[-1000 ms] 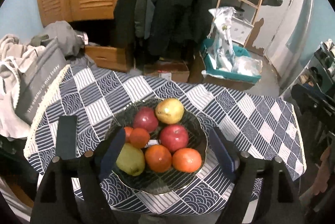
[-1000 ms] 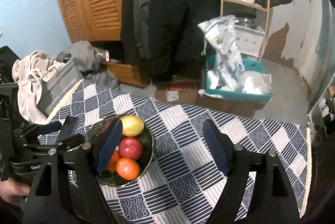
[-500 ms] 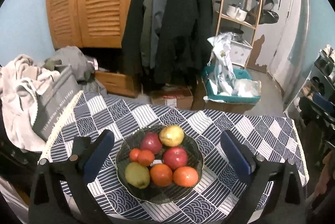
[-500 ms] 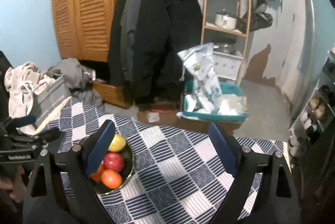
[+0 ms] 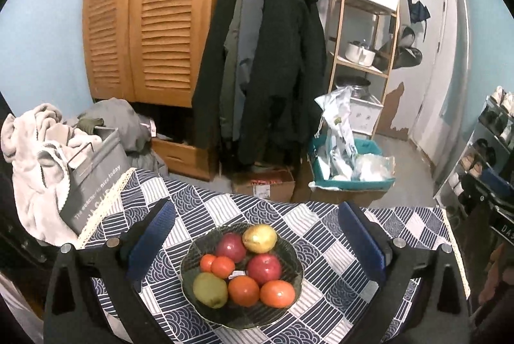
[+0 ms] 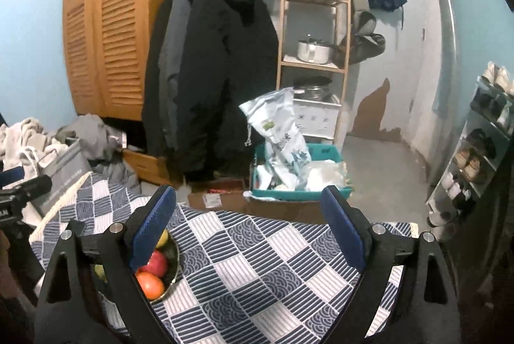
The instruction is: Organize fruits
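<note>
A dark glass bowl (image 5: 290, 300) on the blue-and-white checked tablecloth (image 5: 324, 225) holds two red apples (image 5: 264, 268), a yellow pear (image 5: 259, 237), a green pear (image 5: 210, 289) and several oranges (image 5: 277, 293). My left gripper (image 5: 257, 239) is open and empty, raised above and behind the bowl. My right gripper (image 6: 249, 223) is open and empty over the cloth; the bowl (image 6: 172, 275) shows behind its left finger, partly hidden.
A grey bag (image 5: 93, 180) with pale clothes stands at the table's left edge. Behind the table hang dark coats (image 5: 270, 67), with a cardboard box (image 5: 263, 183), a teal crate (image 5: 350, 180) and a wooden shelf (image 5: 366, 32). A shoe rack (image 5: 488, 151) stands at right.
Both grippers have risen and pulled back from the table, so the bowl looks smaller and lower. Both stay open and empty. The fruit has not moved.
</note>
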The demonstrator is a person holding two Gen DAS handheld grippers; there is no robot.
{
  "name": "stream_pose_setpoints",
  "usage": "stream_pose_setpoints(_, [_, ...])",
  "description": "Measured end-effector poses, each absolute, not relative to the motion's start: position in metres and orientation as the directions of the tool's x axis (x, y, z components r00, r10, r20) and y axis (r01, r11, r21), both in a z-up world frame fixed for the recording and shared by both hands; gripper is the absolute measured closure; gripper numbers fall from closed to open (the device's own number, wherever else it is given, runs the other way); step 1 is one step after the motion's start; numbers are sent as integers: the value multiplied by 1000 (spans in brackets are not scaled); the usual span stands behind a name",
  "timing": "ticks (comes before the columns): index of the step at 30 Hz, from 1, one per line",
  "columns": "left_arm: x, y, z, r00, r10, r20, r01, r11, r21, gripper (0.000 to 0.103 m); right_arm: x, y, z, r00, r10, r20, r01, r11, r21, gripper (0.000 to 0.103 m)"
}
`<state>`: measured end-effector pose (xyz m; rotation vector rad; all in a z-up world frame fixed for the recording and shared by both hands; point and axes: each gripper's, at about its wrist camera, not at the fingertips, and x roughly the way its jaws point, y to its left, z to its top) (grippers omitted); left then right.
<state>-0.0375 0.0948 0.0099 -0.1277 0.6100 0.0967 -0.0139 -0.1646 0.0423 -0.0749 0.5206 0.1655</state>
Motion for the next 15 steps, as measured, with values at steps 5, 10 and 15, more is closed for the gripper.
stream_pose_setpoints(5, [-37, 93, 9, 816, 53, -576, -133, 986, -98, 1, -15, -174, 43, 860, 129, -494, -162, 987, -25, 13])
stream_pose_setpoints(10, [-36, 87, 9, 813, 66, -579, -133, 988, -74, 1, -13, -178, 39, 854, 122, -506, -154, 988, -22, 13])
stream_pose_setpoints(15, [-37, 84, 10, 811, 56, -582, -123, 989, -77, 1, -15, -177, 40, 857, 122, -501, -160, 987, -33, 13])
